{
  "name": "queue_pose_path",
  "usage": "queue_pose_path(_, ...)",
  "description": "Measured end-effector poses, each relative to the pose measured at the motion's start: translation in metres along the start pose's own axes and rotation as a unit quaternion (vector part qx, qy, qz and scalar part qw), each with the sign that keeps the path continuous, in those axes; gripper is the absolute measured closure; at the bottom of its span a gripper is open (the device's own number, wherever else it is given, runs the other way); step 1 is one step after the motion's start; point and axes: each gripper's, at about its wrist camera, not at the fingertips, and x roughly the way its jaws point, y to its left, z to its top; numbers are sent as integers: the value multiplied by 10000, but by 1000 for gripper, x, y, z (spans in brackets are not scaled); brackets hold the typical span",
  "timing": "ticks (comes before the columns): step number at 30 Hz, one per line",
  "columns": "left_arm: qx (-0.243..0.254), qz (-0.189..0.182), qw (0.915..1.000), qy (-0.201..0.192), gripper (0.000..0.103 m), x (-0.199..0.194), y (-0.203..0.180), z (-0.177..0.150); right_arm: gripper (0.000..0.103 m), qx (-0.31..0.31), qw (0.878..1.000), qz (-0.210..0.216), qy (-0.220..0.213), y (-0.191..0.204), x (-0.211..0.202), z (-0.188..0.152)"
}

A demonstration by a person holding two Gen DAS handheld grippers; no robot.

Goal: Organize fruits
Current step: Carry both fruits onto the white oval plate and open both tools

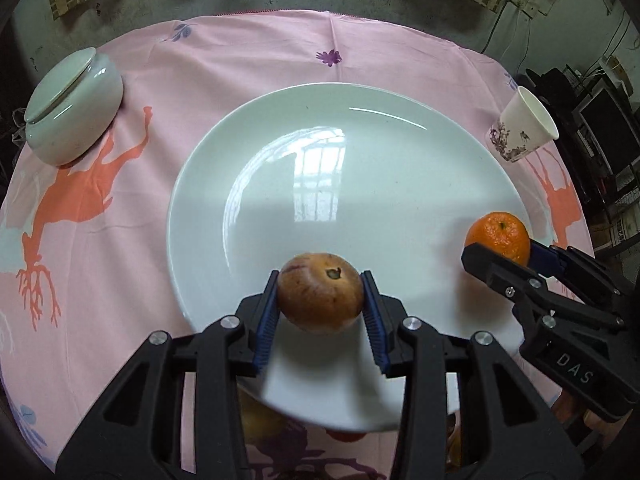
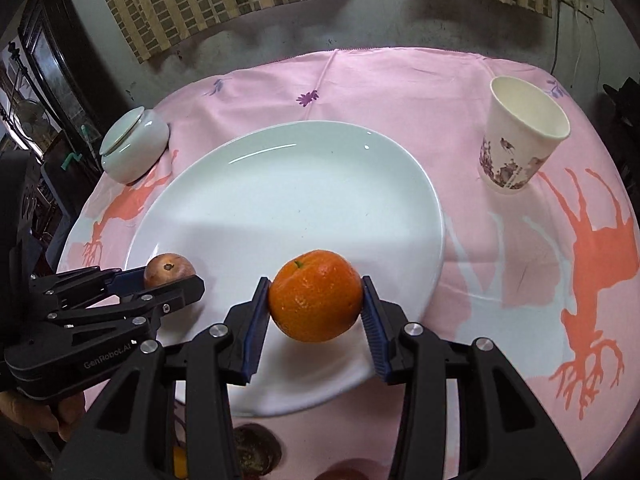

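The left gripper (image 1: 320,300) clamps a brown fruit (image 1: 320,294) over the white plate's (image 1: 360,140) six-o'clock rim; the right gripper (image 2: 316,302) clamps an orange (image 2: 316,295) alongside. A lidded jar (image 1: 74,106) stands at ten o'clock, a paper cup (image 1: 522,124) at two.

- The right gripper (image 1: 498,250) carries raised letters "DAS" on its black body, seen from the left wrist.
- The left gripper (image 2: 170,276) bears "GenRobot.AI" in pale lettering along its side, seen from the right wrist.
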Motion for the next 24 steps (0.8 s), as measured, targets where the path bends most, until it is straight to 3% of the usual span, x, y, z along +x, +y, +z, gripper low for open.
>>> queue_pose_path(1, -20, -26, 10000, -7, 63, 1, 0, 3, 57, 79, 9999, 50, -49, -1, -1, 2)
queue_pose_path(5, 116, -42, 9999, -73, 62, -4, -6, 3, 37, -18, 9994, -24, -343, 2, -14, 7)
queue_pose_path(8, 211, 42, 9995, -246, 52, -15, -8, 1, 37, -143, 9992, -67, -377, 5, -23, 5)
queue_pose_path(10, 239, 119, 9990, -354, 36, -24, -9, -2, 37, -131, 9991, -53, -408, 4, -30, 1)
queue_pose_path(20, 271, 103, 9980, -565, 28, -65, -3, -36, 37, -220, 9983, -61, -529, -6, -78, -43)
queue_pose_path(24, 313, 83, 9976, -606, 27, -77, -2, -59, 37, -309, 9988, -201, -325, -8, -77, -60)
